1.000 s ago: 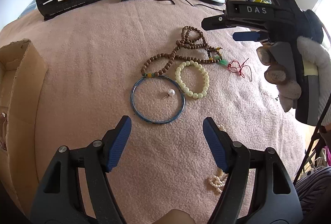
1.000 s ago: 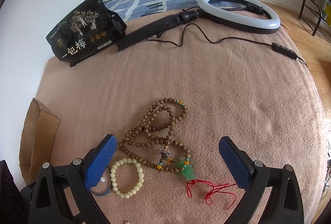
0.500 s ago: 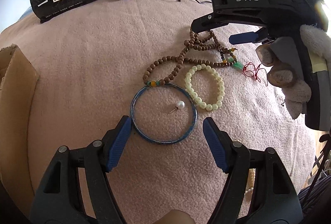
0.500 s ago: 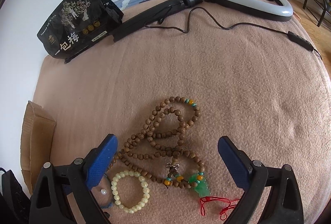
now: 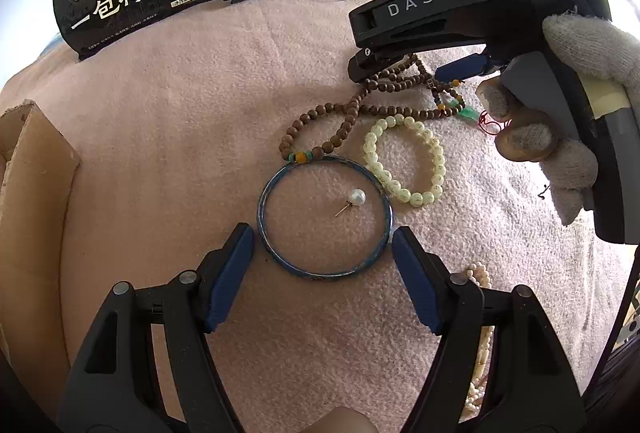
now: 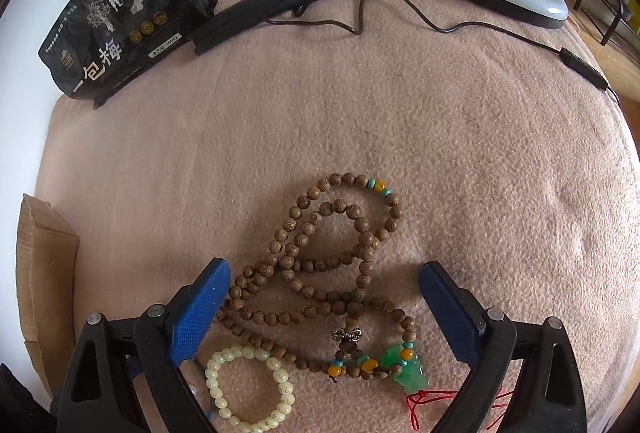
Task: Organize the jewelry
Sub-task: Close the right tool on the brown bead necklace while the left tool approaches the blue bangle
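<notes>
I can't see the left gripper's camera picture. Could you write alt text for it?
The open left gripper hangs over a blue bangle on a pink blanket, with a pearl stud earring lying inside the ring. Beyond it lie a cream bead bracelet and a brown bead necklace; a gloved hand holds the right gripper above the necklace.

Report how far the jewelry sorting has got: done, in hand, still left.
Done: nothing looks sorted; every piece lies loose on the pink blanket.

In hand: the left claw stands open around the blue round bangle, gripping nothing. The right claw stands open over the long brown wooden bead necklace.

Left: both of those, the pearl stud earring, the cream bead bracelet and the small-pearl strand.
</notes>
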The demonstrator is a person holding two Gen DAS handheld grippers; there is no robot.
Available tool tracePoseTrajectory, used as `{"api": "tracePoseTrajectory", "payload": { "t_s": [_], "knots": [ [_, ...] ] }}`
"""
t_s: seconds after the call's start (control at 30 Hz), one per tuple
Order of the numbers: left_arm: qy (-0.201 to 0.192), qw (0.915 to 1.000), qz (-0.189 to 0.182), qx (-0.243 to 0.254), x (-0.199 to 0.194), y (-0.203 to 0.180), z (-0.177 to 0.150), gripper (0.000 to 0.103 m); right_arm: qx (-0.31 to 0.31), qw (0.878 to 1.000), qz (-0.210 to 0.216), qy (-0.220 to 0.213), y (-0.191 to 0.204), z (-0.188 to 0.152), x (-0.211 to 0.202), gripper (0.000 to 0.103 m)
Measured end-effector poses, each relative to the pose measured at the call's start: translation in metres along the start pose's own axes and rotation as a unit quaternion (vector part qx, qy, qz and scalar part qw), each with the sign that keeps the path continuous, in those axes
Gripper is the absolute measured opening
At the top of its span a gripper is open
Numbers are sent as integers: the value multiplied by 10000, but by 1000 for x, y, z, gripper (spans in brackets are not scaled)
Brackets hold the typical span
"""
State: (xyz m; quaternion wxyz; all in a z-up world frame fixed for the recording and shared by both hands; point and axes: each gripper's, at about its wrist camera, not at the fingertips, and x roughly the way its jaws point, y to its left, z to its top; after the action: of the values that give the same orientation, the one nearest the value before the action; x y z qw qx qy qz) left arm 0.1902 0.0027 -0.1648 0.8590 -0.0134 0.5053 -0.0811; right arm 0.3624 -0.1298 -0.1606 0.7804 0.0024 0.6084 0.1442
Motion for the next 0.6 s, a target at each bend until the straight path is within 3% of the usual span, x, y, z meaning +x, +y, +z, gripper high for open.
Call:
{"api": "tracePoseTrajectory", "payload": {
  "t_s": [0.13, 0.3, 0.4, 0.57, 0.6],
  "knots": [
    [5, 10000, 68, 33, 2, -2, 0, 74, -176, 9997, -170, 95, 8, 2, 5, 96],
    [-52, 9998, 112, 158, 3, -2, -1, 74, -314, 9986, -396, 137, 19, 4, 8, 82],
    [-110, 9999, 75, 73, 3, 1, -2, 71, -306, 9987, -392, 110, 20, 2, 6, 66],
    [-174, 9998, 57, 33, 2, 1, -2, 70, -326, 9990, -301, 52, 25, 4, 5, 26],
    [-182, 9998, 57, 38, 2, 1, -3, 70, -342, 9990, -273, 46, 27, 5, 4, 22]
  ]
}}
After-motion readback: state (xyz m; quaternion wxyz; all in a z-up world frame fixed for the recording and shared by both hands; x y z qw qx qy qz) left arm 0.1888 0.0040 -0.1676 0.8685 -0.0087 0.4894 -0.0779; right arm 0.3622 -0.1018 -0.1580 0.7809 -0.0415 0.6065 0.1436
